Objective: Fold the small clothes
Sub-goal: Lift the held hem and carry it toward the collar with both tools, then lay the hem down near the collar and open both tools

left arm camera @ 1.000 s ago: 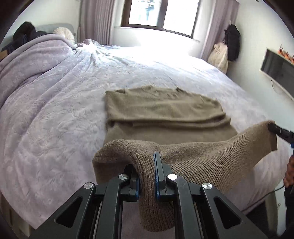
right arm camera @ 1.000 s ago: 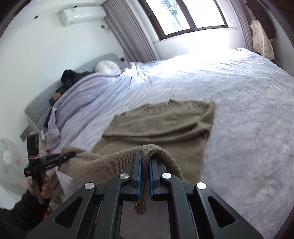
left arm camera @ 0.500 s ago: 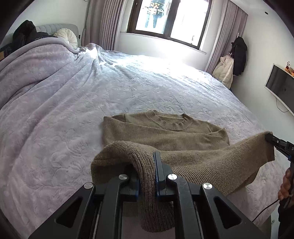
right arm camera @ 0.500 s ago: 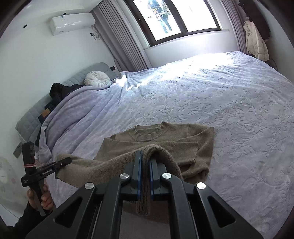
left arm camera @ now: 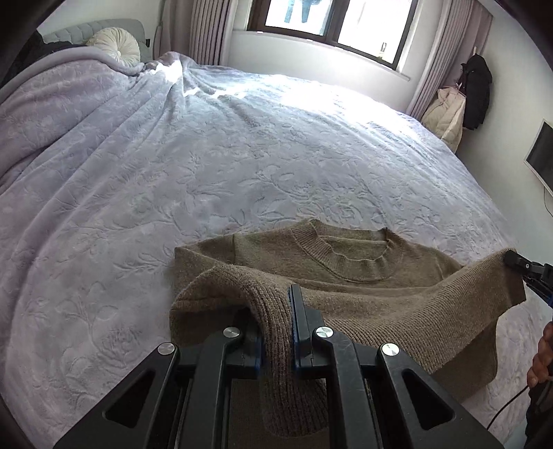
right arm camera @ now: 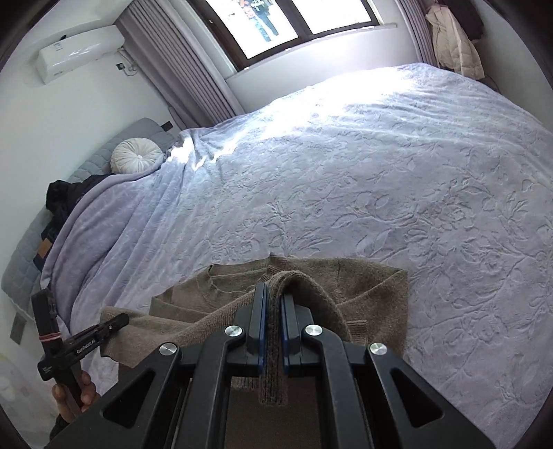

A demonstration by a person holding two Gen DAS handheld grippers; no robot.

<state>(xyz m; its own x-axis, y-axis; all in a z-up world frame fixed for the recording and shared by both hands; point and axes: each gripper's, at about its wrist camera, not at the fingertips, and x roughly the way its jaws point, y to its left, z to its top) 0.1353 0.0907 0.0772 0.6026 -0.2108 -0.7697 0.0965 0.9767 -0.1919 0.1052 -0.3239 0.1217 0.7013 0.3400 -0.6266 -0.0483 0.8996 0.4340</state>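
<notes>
Left wrist view: left gripper [left arm camera: 276,331] and right gripper [right arm camera: 273,331] each pinch a hem corner of the sweater [left arm camera: 349,255], lifted at the bed's [left arm camera: 207,165] near edge, presumably to fold it toward the collar.

Each camera sits just behind its own tongs and looks forward along them, down at a slant over the bed [left arm camera: 242,165] toward the window [left arm camera: 331,24]. The left wrist view looks from the left end of the lifted sweater [left arm camera: 397,311] — the right tongs [left arm camera: 511,262] show at its right edge. The right wrist view mirrors this, with the left tongs [right arm camera: 117,319] at its lower left. Both share the sweater, close beneath, the bedspread and the round cushion [right arm camera: 136,155].
</notes>
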